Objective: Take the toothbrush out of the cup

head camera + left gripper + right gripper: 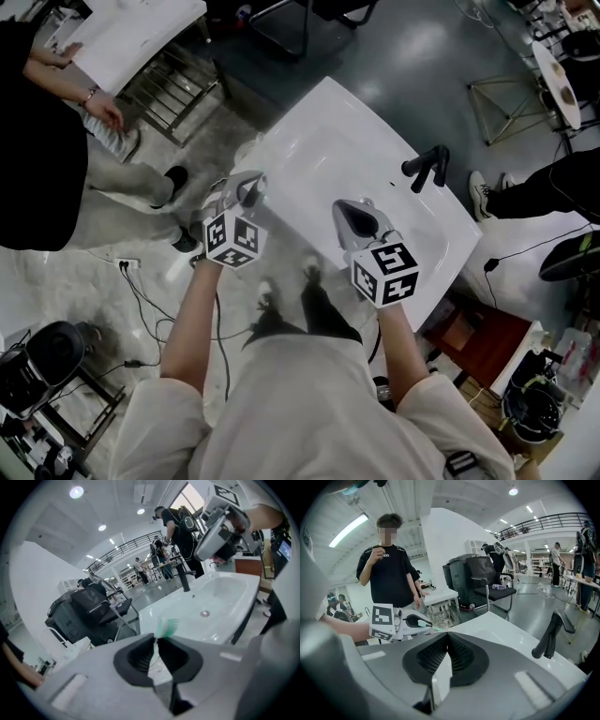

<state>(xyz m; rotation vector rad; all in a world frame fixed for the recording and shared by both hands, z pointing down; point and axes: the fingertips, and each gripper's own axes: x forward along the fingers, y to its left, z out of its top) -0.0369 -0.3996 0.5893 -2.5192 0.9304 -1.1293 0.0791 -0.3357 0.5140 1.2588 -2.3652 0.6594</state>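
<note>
L claw is narrow, pinched on the toothbrush, green bristles poking out at 12 o'clock. It's over the sink's 9 o'clock corner, by the cup. R claw is closed w/ nothing in it.

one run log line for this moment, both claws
left claw: shut on toothbrush | right claw: shut, empty | both by white sink

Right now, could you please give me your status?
Left gripper shut on toothbrush. Right gripper shut, empty. Cup at sink corner. Nothing in the way.
</note>
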